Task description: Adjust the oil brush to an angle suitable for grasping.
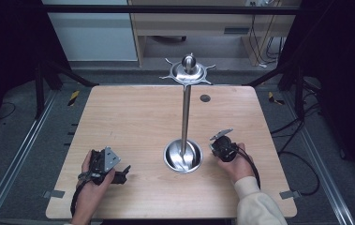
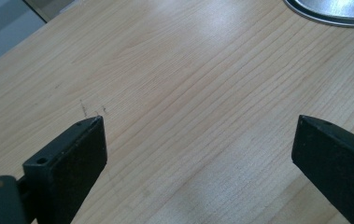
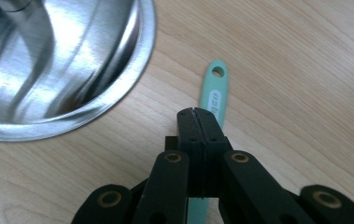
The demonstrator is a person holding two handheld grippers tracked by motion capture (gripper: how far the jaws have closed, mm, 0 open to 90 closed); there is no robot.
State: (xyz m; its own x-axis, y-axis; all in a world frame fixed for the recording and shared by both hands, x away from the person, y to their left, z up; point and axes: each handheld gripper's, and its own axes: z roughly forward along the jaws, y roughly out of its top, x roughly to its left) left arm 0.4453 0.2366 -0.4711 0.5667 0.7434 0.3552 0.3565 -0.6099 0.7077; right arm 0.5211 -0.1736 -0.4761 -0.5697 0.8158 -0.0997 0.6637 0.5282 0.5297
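Right gripper (image 3: 197,112) first: in the right gripper view its two black jaws are pressed flat together, only a thin seam between them at the tip. They sit right over a mint-green handle (image 3: 214,93), a flat strip with a hanging hole at its far end, lying on the wood and running from the lower middle of the frame up toward the centre. The jaws cover its middle stretch; whether any of it is pinched between them cannot be told, since the strip passes beneath them and shows again at the bottom edge.

Just left of that handle, filling the upper left of the frame, curves the polished rim of the steel base dish (image 3: 132,88), close by but not touching.

Over to the left gripper (image 2: 198,135): in its own view the jaws stand spread wide, one at the lower left and one at the lower right, bare wood grain between them and nothing gripped. A sliver of the dish rim shines at the top right corner.

From the high view, the left gripper (image 1: 119,174) rests low at the lower left of the table (image 1: 133,112), held in the person's left hand (image 1: 91,187). The right gripper (image 1: 214,146) sits just right of the dish, at centre right. From the dish a slim metal pole (image 1: 185,117) rises upright to a round top plate with hooks (image 1: 188,71).
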